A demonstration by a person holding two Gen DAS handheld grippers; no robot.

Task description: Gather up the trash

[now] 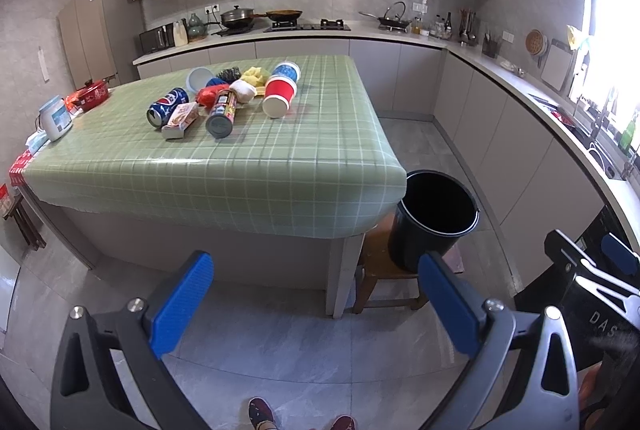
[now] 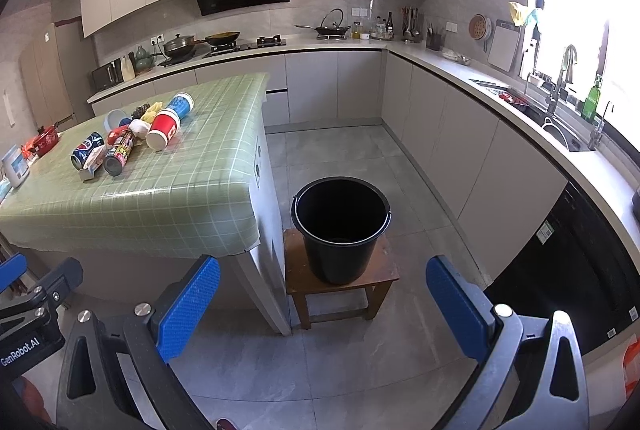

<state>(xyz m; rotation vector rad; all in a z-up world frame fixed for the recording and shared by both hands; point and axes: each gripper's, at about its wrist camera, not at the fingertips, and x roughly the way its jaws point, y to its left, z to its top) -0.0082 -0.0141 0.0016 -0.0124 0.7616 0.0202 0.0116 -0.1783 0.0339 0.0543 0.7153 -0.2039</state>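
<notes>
In the left wrist view the trash sits in a pile at the upper left middle of the frame on the green checked table (image 1: 256,166): a blue Pepsi can (image 1: 167,106) lying down, a snack box (image 1: 181,120), a dark chip tube (image 1: 222,113) with its end toward us, and a red paper cup (image 1: 279,96) on its side. The left gripper (image 1: 316,298) is wide open and holds nothing, with the pile up ahead and a bit left, well apart. On the right the black bucket (image 2: 341,226) sits on a small wooden stool (image 2: 340,286) beside the table, and the right gripper (image 2: 323,306) is wide open and empty too, nearer the bucket
</notes>
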